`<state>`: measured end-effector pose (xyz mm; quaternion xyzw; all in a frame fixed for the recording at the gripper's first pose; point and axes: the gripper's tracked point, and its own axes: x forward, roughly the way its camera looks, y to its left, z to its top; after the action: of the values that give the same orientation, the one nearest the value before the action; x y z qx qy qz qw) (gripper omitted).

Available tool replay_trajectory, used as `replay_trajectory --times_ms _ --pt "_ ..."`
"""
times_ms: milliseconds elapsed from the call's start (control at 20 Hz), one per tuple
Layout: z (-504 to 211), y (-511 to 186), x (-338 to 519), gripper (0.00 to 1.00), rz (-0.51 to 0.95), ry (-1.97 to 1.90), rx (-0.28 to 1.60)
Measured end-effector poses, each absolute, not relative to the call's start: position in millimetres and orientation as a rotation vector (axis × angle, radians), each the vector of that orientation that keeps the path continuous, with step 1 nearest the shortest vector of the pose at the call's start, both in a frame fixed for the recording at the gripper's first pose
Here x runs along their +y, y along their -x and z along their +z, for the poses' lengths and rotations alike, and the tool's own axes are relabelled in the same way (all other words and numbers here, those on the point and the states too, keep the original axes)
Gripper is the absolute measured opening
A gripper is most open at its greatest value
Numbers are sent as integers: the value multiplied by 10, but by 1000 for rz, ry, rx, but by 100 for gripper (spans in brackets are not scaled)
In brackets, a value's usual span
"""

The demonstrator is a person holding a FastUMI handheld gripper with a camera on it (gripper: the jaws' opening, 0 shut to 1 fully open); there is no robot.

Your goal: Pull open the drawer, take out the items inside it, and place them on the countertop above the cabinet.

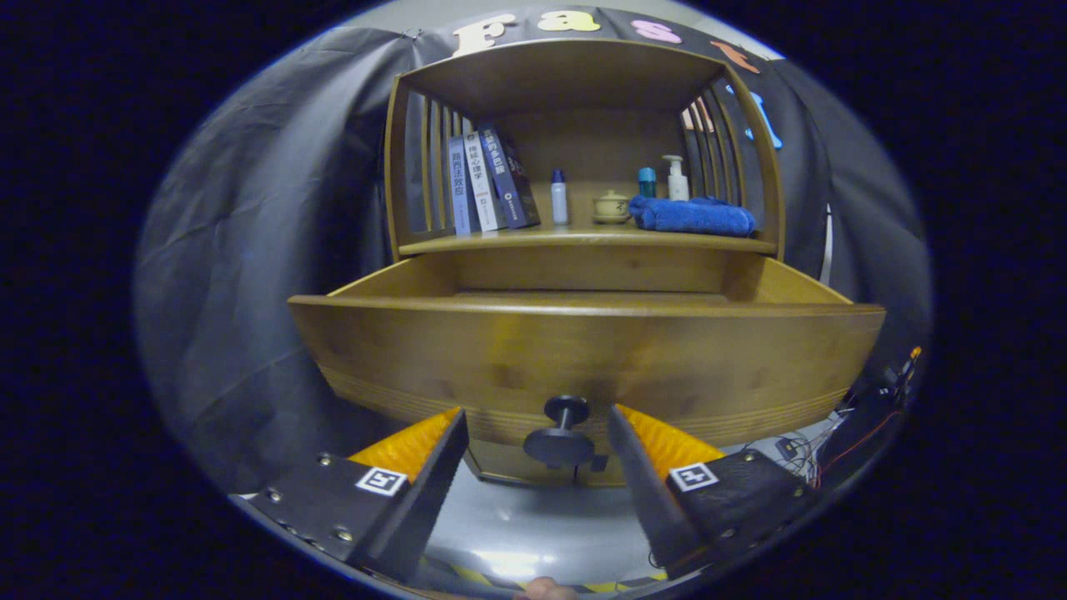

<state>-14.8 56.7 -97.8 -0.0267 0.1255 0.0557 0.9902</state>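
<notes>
So the drawer (pixel 583 358) looks pulled out a good way already, its front panel facing straight back at the gripper (pixel 538 425) and its long axis running side to side across the cabinet, with the slide direction pointing out toward the camera. The gripper is spread open, one finger either side of the dark round knob (pixel 560 433), and neither finger seems to touch it, so it's gripping nothing right now. From this low angle I can't see the drawer floor at all, only the top rim and the inner side walls, so whatever is in there is hidden. My take on doing the next bit well: back off the knob straight along the slide line so you don't nudge the drawer shut, then lift up and over the front rim and tilt down to actually look inside before committing to a grab. The bench above (pixel 583 240) is fairly busy already: books (pixel 488 185) on one side, a small bottle (pixel 559 197), a little lidded cup (pixel 611 207), and a folded blue towel (pixel 692 215) with a pump bottle (pixel 677 177) behind it. The free patch around the small bottle looks like the safest drop spot.
</notes>
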Motion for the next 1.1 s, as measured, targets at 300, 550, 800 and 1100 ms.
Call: replay_trajectory --times_ms 300,550,800,1100 --pt "-574 180 657 98 65 94 254" --pt "-227 19 669 97 36 120 242" --pt "-91 -357 681 97 -2 138 293" --pt "-111 -807 690 98 -54 148 380"
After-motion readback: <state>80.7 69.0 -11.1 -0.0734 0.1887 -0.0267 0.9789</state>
